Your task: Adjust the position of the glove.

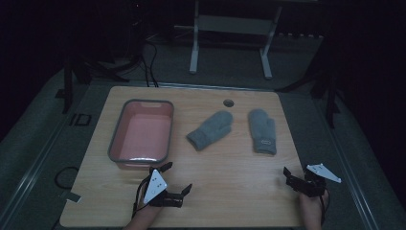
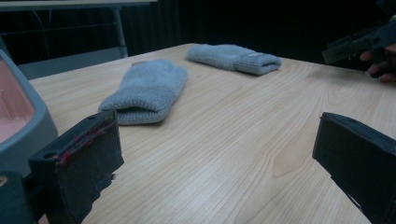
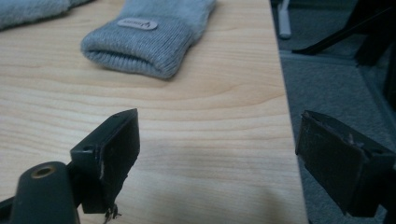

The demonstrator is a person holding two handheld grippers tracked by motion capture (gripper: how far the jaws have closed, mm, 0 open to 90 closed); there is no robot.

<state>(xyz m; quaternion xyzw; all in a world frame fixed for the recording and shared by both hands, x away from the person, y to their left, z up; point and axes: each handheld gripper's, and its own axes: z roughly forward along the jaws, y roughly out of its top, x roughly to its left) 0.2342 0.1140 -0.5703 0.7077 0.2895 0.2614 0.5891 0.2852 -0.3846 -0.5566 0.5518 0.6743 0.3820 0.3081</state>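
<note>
Left mitten [image 1: 210,129]: grey knit, lay flat on the wooden table, near the middle, tilted so its rounded tip pointed to the far right and its cuff toward the near left. In the left gripper view [image 2: 147,88] the ribbed cuff gaped open toward the camera.

Right mitten [image 1: 263,130]: grey knit, lay flat near the table's right edge, well apart from its twin, roughly straight, tip away and cuff nearer the person. A small pale oval label sat on the ribbed cuff, plain in the right gripper view [image 3: 149,35].

Pair: matching, empty, untouched by anything.
</note>
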